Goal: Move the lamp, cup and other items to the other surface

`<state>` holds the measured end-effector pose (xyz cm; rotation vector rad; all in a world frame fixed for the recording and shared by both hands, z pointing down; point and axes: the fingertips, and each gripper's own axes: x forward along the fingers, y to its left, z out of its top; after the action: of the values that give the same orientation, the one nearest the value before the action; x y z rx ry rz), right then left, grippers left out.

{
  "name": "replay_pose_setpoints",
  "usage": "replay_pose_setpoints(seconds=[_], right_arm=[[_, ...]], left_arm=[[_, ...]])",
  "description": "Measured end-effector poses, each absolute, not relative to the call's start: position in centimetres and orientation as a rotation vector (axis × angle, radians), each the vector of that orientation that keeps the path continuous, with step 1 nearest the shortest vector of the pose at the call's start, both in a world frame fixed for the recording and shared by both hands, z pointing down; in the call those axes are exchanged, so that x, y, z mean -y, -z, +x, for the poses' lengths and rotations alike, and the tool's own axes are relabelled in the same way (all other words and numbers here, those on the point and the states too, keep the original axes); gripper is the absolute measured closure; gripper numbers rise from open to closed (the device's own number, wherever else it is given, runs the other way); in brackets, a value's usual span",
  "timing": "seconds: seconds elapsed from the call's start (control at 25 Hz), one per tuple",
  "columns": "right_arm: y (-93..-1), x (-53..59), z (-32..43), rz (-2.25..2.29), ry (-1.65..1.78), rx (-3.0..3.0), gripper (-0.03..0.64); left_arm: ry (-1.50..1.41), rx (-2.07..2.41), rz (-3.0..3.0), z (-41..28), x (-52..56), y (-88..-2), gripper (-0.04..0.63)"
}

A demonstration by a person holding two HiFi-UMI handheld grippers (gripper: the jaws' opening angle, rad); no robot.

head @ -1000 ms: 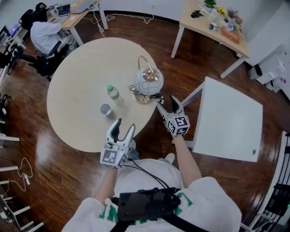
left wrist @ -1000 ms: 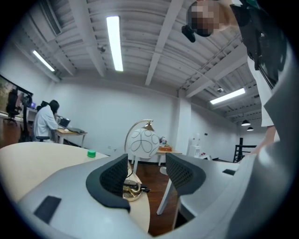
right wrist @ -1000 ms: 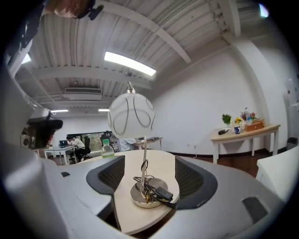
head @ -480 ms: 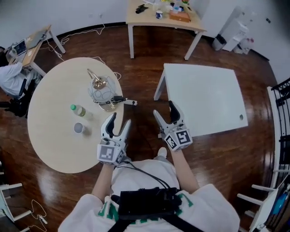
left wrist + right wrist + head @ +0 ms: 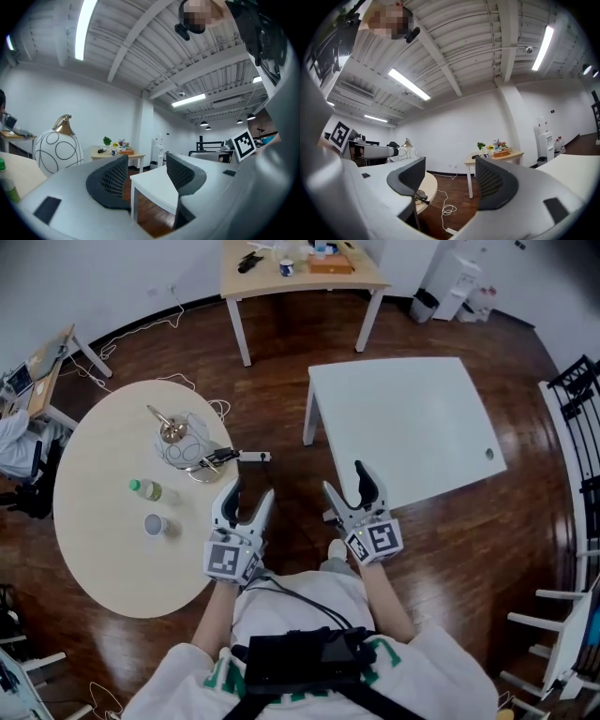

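Note:
A white globe lamp (image 5: 178,448) with a brass top stands near the right edge of the round beige table (image 5: 94,559). A green-capped bottle (image 5: 145,489) and a small grey cup (image 5: 155,525) stand to its left. My left gripper (image 5: 247,493) is open and empty over the floor, just off the round table's edge. In the left gripper view the lamp (image 5: 58,150) shows beyond the open jaws of that gripper (image 5: 145,176). My right gripper (image 5: 345,480) is also open and empty, at the near corner of the white square table (image 5: 403,423).
A black cable with a white plug (image 5: 253,457) trails off the round table from the lamp. A wooden table (image 5: 300,277) with small items stands at the back. Dark wood floor lies between the two tables. A person sits at a desk at far left.
The head view has swung right: the round table slid to the left and the white table came to the middle. Both grippers drew back from the lamp towards my body, still open.

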<state>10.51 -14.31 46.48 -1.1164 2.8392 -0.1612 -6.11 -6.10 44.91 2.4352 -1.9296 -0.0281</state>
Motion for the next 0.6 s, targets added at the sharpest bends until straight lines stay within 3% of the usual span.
replay_pose_setpoints(seconds=[0.6], right_arm=[[-47.1,14.2,8.8,-1.047,0.172,-2.876,0.261]], left_arm=[[0.004,1.943,2.425,-6.3,6.0,-45.0,0.362]])
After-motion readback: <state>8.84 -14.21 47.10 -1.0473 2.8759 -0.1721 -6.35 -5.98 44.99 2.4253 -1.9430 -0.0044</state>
